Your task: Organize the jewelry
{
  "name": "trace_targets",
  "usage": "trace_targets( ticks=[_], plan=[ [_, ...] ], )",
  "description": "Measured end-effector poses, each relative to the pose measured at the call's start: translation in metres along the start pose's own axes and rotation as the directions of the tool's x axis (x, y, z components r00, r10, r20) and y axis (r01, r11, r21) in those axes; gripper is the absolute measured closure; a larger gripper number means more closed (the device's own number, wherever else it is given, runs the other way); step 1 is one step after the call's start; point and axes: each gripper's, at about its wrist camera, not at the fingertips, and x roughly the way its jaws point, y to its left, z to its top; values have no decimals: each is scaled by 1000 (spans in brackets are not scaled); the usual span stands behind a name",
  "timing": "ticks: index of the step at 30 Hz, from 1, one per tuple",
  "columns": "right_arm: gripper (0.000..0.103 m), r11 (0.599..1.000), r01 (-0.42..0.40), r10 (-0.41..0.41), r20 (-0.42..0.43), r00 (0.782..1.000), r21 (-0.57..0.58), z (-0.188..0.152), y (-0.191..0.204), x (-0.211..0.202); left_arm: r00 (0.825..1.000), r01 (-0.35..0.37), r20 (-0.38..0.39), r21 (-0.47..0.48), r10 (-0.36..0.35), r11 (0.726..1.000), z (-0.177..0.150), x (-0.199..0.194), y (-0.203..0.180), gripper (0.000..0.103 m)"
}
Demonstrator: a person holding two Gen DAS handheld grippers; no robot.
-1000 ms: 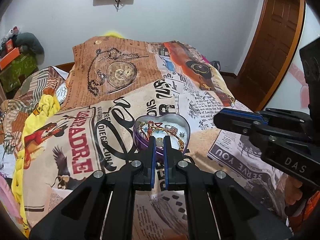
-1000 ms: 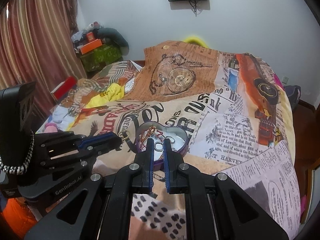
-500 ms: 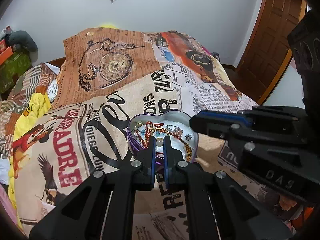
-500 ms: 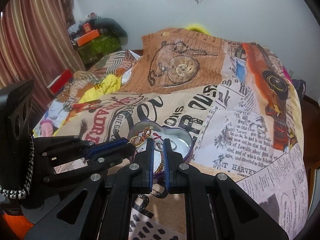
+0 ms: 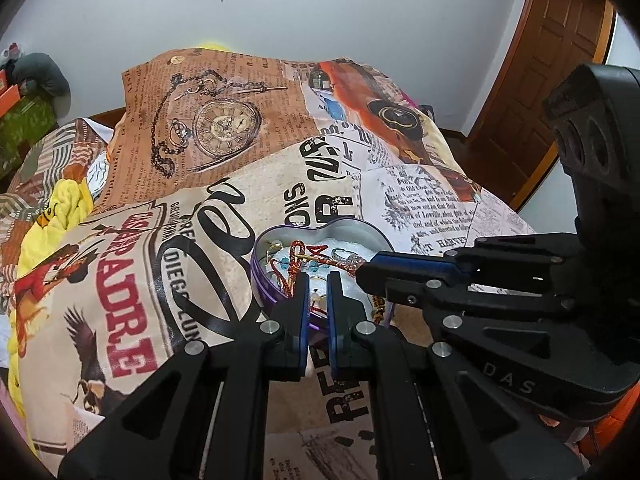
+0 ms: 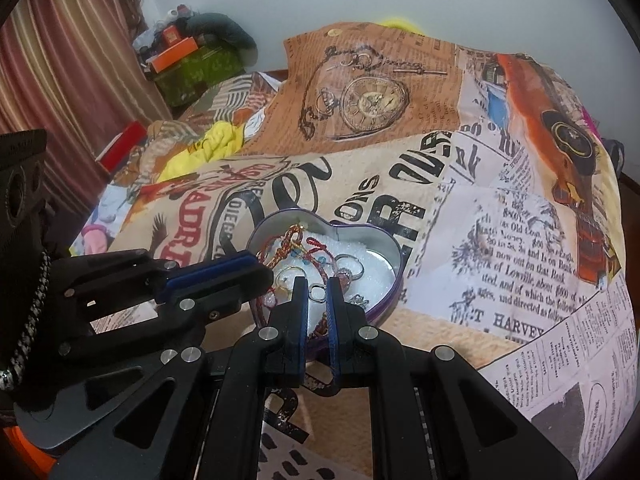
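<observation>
While both grippers are being brought closer over the heart-shaped tin (image 6: 362, 240) than a second ago, left gripper (image 5: 317, 282) and right gripper (image 6: 318, 286) are being held narrow and empty at 6 o'clock of the tangled jewelry (image 6: 308, 256), so picking is judged imminent.

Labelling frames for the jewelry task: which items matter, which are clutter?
Job:
tin, heart-shaped, open
red cord in it
rings in it
left gripper, right gripper, fingers near closed over the tin

Clutter:
bedspread
yellow cloth
orange box
door
</observation>
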Motion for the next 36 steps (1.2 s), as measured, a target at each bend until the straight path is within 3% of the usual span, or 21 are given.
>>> trace_targets(
  ticks=[8,12,18,23,26,29,33,36],
  plan=[
    [93,1000,15,-15,-4,1000,-14,3,4,-7,999,-24,33,-26,25,999,5,-22,5,98],
    [84,999,38,-38,17,999,-26,4,9,-17,997,-42,62,-43,44,998,9,-41,8,98],
    [83,995,86,-81,93,992,-52,4,21,-53,991,-56,120,-45,61,997,14,-75,2,97],
    [83,989,134,-119,209,971,-56,3,34,-103,976,-77,204,-24,80,997,18,-119,-16,97],
    [83,986,157,-136,298,945,-47,0,42,-143,959,-84,270,-9,84,996,19,-152,-31,97],
    [83,983,180,-154,396,905,-31,-6,53,-184,936,-102,338,8,94,995,16,-184,-46,95],
    [83,976,220,-184,528,829,-5,-22,68,-238,894,-123,436,19,102,992,7,-228,-67,92],
    [83,972,233,-194,610,769,16,-38,79,-273,851,-158,508,7,132,987,-3,-259,-80,75]
  ],
)
